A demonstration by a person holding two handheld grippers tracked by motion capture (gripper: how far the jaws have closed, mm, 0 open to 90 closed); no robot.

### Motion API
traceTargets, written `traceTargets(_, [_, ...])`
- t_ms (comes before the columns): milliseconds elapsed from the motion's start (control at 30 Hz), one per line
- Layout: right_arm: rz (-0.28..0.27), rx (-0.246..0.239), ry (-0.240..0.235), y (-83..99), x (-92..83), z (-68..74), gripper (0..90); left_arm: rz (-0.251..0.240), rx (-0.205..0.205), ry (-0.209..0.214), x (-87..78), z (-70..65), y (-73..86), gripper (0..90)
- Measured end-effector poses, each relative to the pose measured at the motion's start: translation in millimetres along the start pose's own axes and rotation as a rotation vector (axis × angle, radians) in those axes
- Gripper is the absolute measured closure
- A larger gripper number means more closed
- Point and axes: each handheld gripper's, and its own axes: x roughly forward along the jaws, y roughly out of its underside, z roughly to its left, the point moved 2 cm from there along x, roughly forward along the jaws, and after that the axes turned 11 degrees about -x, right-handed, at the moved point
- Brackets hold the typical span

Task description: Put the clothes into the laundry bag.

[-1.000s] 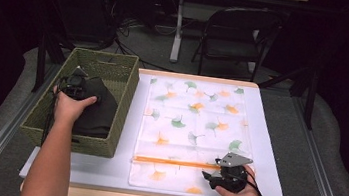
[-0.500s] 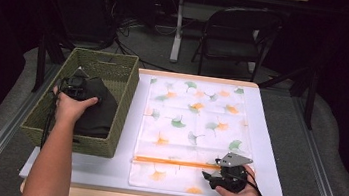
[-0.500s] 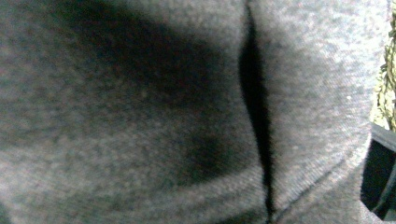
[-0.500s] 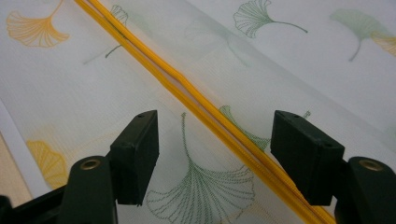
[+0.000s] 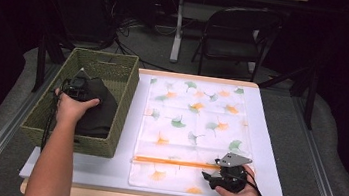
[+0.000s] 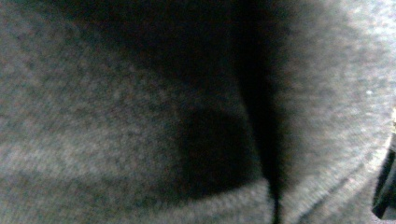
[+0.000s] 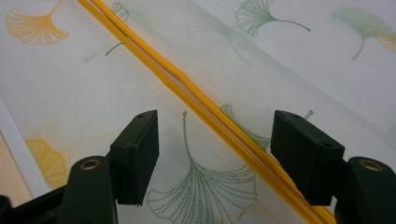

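Nothing is seen moved since earlier | left gripper (image 5: 79,89) buried in dark grey garment (image 5: 98,111) inside wicker basket (image 5: 125,112) at 9 o'clock, jaw state cannot be told | right gripper (image 7: 214,156) held open astride orange zipper (image 7: 196,95) of ginkgo-print mesh bag (image 5: 192,125) at 5 o'clock | fabric is best pinched deeply before lifting.

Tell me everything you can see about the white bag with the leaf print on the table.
The white bag looks like thin, sheer mesh fabric printed with green and orange ginkgo leaves. It lies flat and spread on the white table, right of the woven basket. An orange zipper crosses it near the person's edge and looks closed. The right gripper is open at the zipper's right end, jaws on either side of it.
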Motion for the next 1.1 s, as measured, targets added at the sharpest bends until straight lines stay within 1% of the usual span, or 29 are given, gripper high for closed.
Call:
traceTargets(167, [0.001,-0.001,0.001,-0.1,0.4,0.1,32.3,0.011,0.006,0.005,2.4,0.1,-0.1,0.0])
traceTargets(333, [0.001,0.0,0.001,-0.3,0.3,0.4,32.3,0.012,-0.001,0.008,3.6,0.4,0.2,0.0])
traceTargets(433, [-0.001,-0.002,0.0,-0.3,0.1,0.3,32.3,0.016,0.002,0.003,3.9,0.3,0.4,0.0])
traceTargets(533, [-0.001,-0.001,0.0,0.1,0.1,-0.1,32.3,0.006,0.0,-0.012,4.6,-0.7,0.9,0.0])
traceTargets(600, [0.0,0.0,0.001,0.3,0.0,-0.3,32.3,-0.002,-0.006,-0.014,5.1,-1.5,1.1,0.0])
traceTargets(733, [-0.002,0.003,0.002,0.4,0.0,-0.5,32.3,-0.003,-0.006,-0.022,5.6,-2.1,0.9,0.0])
traceTargets(900, [0.0,-0.002,-0.001,0.4,0.2,-0.3,32.3,-0.006,-0.007,-0.018,6.3,-1.7,0.6,0.0])
traceTargets(967, [-0.001,0.0,-0.002,0.3,0.2,0.0,32.3,-0.01,-0.014,-0.015,6.9,-1.5,0.5,0.0])
traceTargets(1033, [0.0,0.0,-0.002,0.3,0.3,0.0,32.3,-0.01,-0.012,-0.012,7.4,-0.7,0.2,0.0])
traceTargets(1100, [0.0,-0.001,-0.002,0.2,0.3,0.0,32.3,-0.012,-0.017,-0.004,8.3,-0.4,0.2,0.0])
